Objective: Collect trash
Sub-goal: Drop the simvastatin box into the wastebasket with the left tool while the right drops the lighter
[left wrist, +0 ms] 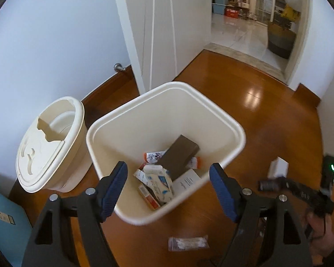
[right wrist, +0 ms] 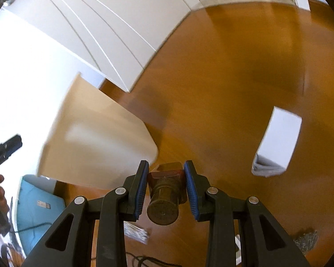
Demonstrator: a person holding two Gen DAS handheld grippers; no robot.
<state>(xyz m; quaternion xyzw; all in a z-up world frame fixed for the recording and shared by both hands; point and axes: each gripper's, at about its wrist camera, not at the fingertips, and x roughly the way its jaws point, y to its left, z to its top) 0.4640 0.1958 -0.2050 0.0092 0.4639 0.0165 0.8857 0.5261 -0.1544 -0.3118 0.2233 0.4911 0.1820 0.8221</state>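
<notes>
A cream waste bin (left wrist: 211, 111) stands on the wooden floor, holding a brown box (left wrist: 180, 153), several packets and a tissue pack (left wrist: 161, 183). My left gripper (left wrist: 168, 169) hovers above the bin's near rim, open, with nothing between its blue pads. My right gripper (right wrist: 166, 164) is shut on a small brown bottle (right wrist: 164, 191) with a dark round cap, held over the floor to the right of the bin (right wrist: 95, 133). In the left wrist view the right gripper (left wrist: 278, 183) shows at the right edge with the dark bottle at its tip.
The bin's lid (left wrist: 49, 142) leans at the left by the wall. A white box (right wrist: 278, 140) and a small clear bag (left wrist: 188, 243) lie on the floor. A doorway (left wrist: 251, 33) opens at the back right. A blue object (right wrist: 40, 202) stands near the left.
</notes>
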